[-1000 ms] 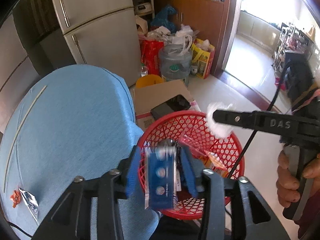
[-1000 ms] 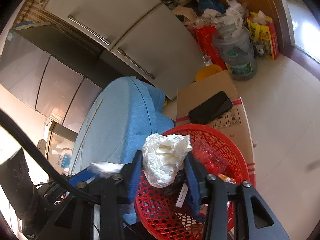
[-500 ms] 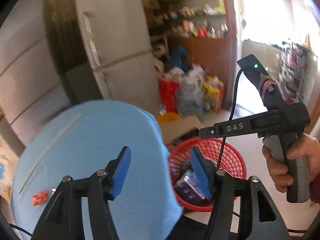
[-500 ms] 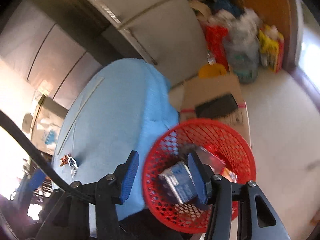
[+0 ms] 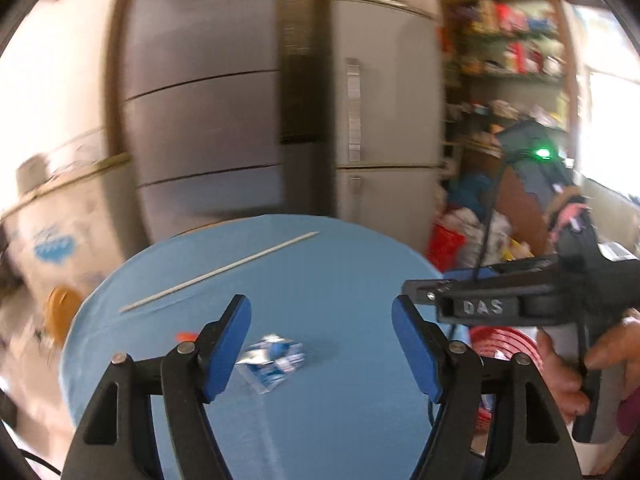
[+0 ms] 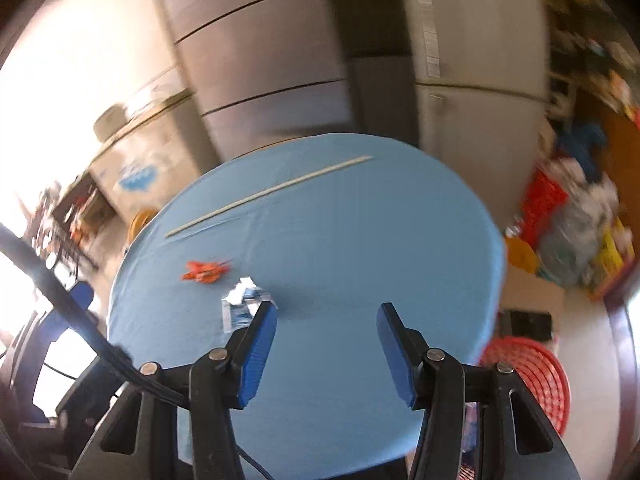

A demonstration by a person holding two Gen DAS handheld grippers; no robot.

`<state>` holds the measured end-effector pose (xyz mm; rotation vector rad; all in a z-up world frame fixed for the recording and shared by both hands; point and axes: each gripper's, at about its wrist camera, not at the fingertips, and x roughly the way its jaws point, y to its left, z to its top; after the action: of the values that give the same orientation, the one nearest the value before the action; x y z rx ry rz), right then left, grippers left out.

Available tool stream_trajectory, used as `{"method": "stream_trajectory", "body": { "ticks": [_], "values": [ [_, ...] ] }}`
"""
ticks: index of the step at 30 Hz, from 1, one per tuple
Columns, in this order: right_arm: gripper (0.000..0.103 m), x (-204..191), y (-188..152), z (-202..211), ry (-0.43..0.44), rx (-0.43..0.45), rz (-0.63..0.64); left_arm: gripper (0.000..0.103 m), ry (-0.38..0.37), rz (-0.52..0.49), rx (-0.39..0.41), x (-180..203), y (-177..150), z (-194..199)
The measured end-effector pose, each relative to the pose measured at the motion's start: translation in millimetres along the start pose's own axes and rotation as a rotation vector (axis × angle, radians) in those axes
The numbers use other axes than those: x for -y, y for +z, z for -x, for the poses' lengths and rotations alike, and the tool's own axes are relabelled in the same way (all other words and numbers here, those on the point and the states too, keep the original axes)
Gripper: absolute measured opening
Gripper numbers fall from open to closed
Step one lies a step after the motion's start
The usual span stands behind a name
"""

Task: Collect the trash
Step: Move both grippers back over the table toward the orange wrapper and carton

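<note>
A round table with a blue cloth (image 5: 320, 280) (image 6: 360, 220) fills both views. A crumpled blue and silver wrapper (image 5: 272, 360) (image 6: 244, 304) lies on it, beside an orange wrapper (image 6: 206, 271) (image 5: 186, 336). My left gripper (image 5: 320, 346) is open and empty, hovering just before the blue wrapper. My right gripper (image 6: 326, 350) is open and empty over the cloth, with the wrapper by its left finger; it also shows from the side in the left wrist view (image 5: 480, 304). The red mesh basket (image 6: 532, 376) (image 5: 500, 340) stands on the floor to the table's right.
A thin pale stick (image 6: 268, 196) (image 5: 220, 272) lies across the far side of the cloth. Refrigerators (image 5: 248, 120) stand behind the table. Bags, a red carton and a water jug (image 6: 572, 220) clutter the floor at right. A cardboard box with a phone (image 6: 528, 322) sits beyond the basket.
Both grippers let go of their trash into the red basket, opened, and swung left and up from the basket to over the blue table.
</note>
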<state>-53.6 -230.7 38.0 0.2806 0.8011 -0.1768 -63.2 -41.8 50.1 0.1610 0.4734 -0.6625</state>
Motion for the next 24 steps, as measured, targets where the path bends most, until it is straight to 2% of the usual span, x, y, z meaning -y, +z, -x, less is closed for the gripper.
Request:
{"method": "stream_trajectory", "body": {
  "ticks": [6,10,18,24],
  "values": [
    [0.057,-96,15,-32,0.050,-0.043,0.176,0.074,0.144,0.144,-0.041,-77,-22,-3],
    [0.057,-134,19,-54,0.101,-0.082,0.211,0.074,0.213,0.235,-0.089,-123,-42,-10],
    [0.057,-163,20,-101,0.172,-0.158,0.192,0.074,0.404,0.338,-0.166,-189,-77,-17],
    [0.057,-158,13,-121,0.205,-0.187,0.157,0.074,0.448,0.363,-0.223,-204,-85,-29]
  ]
}}
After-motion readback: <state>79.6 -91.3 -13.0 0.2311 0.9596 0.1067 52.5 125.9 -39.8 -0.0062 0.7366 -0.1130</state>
